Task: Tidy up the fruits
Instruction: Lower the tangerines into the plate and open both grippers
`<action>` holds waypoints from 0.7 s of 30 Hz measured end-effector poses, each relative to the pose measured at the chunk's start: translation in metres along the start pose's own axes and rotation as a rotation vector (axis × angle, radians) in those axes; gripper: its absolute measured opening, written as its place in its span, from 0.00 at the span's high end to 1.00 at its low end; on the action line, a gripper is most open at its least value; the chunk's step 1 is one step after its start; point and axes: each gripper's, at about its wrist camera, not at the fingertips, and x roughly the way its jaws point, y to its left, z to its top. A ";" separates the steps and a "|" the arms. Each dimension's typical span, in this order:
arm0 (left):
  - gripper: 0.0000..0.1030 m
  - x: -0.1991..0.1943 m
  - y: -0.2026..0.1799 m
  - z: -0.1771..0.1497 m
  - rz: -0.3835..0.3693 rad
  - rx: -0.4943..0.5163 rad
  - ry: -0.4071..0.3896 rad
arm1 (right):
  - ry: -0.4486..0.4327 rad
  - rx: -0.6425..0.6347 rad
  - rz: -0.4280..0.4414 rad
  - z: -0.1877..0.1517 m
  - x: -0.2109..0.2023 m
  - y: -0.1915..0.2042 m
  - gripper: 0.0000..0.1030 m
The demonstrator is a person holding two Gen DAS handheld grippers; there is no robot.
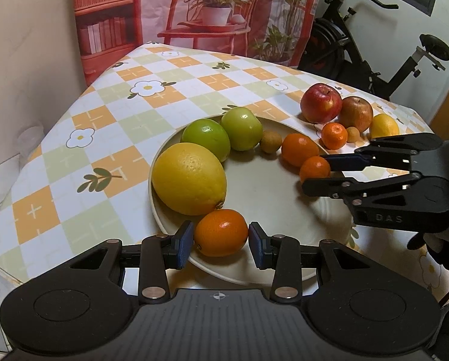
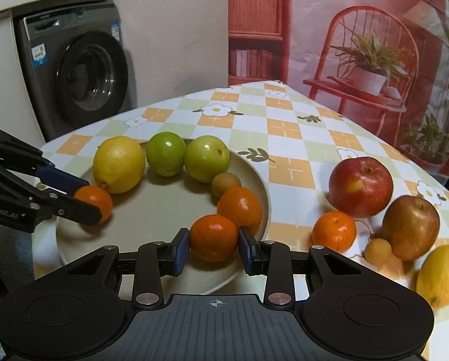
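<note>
left gripper (image 1: 220, 240) clamped on orange (image 1: 220, 232) at near rim of plate (image 1: 272, 192), beside big lemon (image 1: 189, 178). right gripper (image 2: 214, 245) clamped on tangerine (image 2: 213, 237) on plate's opposite side. two green apples (image 1: 206, 138), small brown fruit (image 1: 269, 141) on plate. red apple (image 2: 360, 186), second lemon (image 2: 441, 275) on tablecloth (image 1: 134, 102) just beside plate.

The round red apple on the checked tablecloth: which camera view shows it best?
The right wrist view: the round red apple is large and unobstructed there, stem dimple visible, beside the brownish apple. The left wrist view shows it smaller, far off toward the table's back edge.
</note>
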 end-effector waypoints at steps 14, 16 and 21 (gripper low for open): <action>0.58 0.001 -0.001 0.001 0.013 -0.006 -0.002 | -0.002 -0.001 -0.002 0.000 0.005 -0.001 0.69; 0.58 0.002 -0.001 0.001 0.017 -0.005 -0.002 | -0.005 -0.001 -0.003 -0.001 0.004 0.000 0.68; 0.58 0.000 -0.001 0.002 0.026 -0.012 -0.007 | -0.014 0.002 -0.006 -0.002 0.001 -0.001 0.68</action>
